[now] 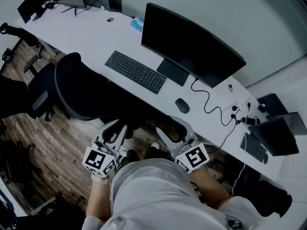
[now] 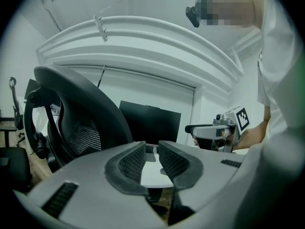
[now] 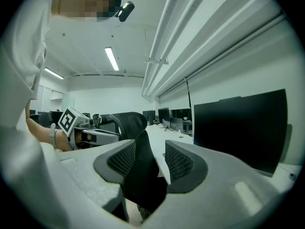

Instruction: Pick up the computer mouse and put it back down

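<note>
Seen from above, a black computer mouse point(image 1: 182, 105) lies untouched near the front edge of the white desk point(image 1: 91, 32), while the left gripper point(image 1: 117, 131) and right gripper point(image 1: 173, 130), jaws apart and empty, hover short of that edge, so the pickup looks not yet begun.

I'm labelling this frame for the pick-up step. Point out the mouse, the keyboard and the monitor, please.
mouse point(image 1: 182, 105), head view, middle of its top shell.
keyboard point(image 1: 135, 71), head view, centre of the key field.
monitor point(image 1: 191, 43), head view, middle of the dark screen.
</note>
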`<state>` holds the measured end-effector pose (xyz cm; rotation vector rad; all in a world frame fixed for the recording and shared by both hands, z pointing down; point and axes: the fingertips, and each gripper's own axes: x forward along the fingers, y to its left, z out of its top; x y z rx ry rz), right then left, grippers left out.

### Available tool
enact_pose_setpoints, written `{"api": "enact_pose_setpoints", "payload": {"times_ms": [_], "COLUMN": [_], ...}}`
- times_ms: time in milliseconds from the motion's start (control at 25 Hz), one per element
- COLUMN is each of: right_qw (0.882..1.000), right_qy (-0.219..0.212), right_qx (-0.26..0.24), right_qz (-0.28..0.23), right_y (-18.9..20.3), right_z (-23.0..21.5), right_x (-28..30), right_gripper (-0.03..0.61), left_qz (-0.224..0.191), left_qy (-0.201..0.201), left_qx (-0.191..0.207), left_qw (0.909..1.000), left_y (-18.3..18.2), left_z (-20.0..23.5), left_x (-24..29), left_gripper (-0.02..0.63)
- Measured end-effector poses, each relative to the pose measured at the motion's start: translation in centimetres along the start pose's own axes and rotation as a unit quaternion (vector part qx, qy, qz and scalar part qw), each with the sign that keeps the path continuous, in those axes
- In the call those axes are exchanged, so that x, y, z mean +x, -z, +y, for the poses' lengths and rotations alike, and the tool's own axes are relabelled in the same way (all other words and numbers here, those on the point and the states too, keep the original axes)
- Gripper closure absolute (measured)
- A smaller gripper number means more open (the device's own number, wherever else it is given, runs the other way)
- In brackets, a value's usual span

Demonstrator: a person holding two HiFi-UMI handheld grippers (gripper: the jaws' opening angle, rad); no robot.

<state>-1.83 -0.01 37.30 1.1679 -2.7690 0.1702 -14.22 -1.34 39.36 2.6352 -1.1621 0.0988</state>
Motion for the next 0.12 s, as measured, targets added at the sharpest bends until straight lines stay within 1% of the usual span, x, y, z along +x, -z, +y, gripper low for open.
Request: {"api": "enact_pose_setpoints", "payload": {"times_ms": [120], "right_qw": [1.0], "right_qy": [-0.004], "right_qx": [-0.001], "right_qz": [0.001], "right_y": [-0.06], "right_z": [0.19], "right_x": [0.13], "right_gripper": [0.38], "left_qz": [-0.001], "left_qy": [-0.003], "left_qx": [-0.002], "left_qw": [1.0], "left_y": [0.0], "left_z": [0.11], "left_x": [-0.15], "left_gripper": [0.546]}}
